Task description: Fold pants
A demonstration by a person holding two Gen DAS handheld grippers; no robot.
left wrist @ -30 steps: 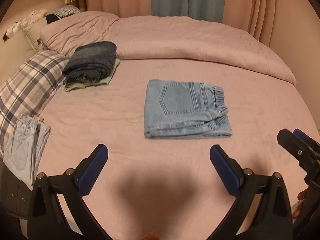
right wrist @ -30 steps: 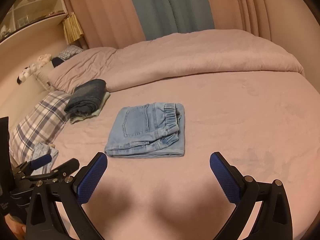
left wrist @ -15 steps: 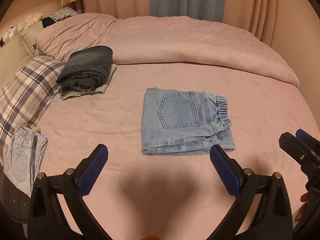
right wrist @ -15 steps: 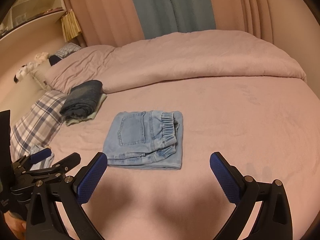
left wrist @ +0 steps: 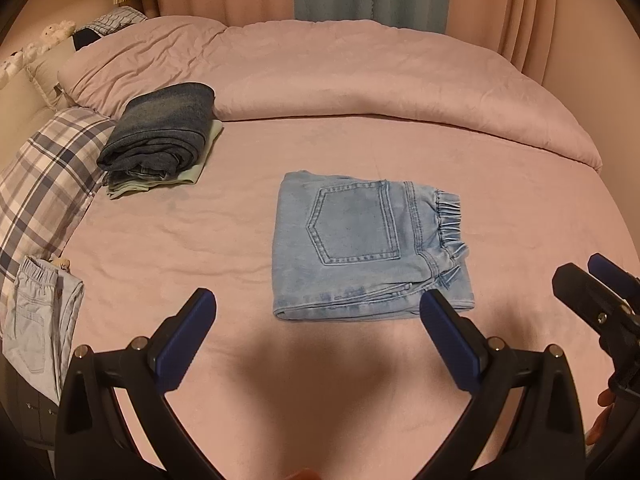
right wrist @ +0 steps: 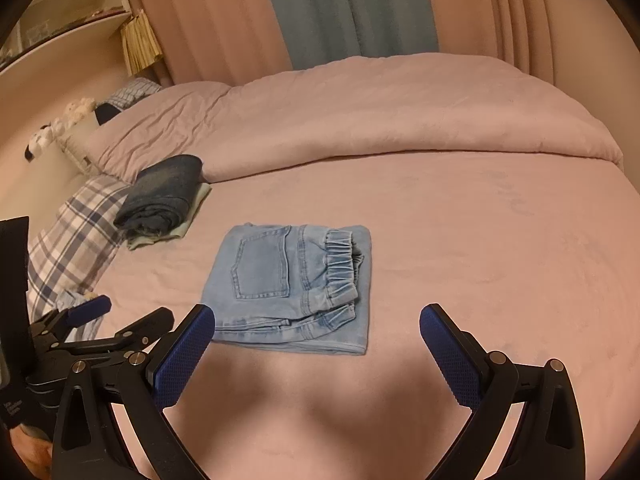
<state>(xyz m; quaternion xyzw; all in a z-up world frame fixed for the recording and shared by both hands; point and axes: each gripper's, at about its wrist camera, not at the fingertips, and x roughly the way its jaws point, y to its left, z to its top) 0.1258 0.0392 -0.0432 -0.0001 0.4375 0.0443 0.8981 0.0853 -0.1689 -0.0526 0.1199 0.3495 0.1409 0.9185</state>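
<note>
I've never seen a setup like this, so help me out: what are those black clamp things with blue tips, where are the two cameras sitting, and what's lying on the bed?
No robot here: a person holds a hand-held gripper in each hand, each with a fisheye camera looking along its two blue-padded fingers. One picture looks out from the left gripper, the other from the right gripper. Each also catches the other gripper at its edge. Both are open and hold nothing.

On the pink bed sheet lie folded light blue jeans, back pocket up, elastic waistband to the right. Farther left sits a stack of folded clothes topped by dark blue jeans, beside a plaid pillow. Another pale pair of pants hangs at the bed's left edge. A pink duvet is bunched along the far side.
</note>
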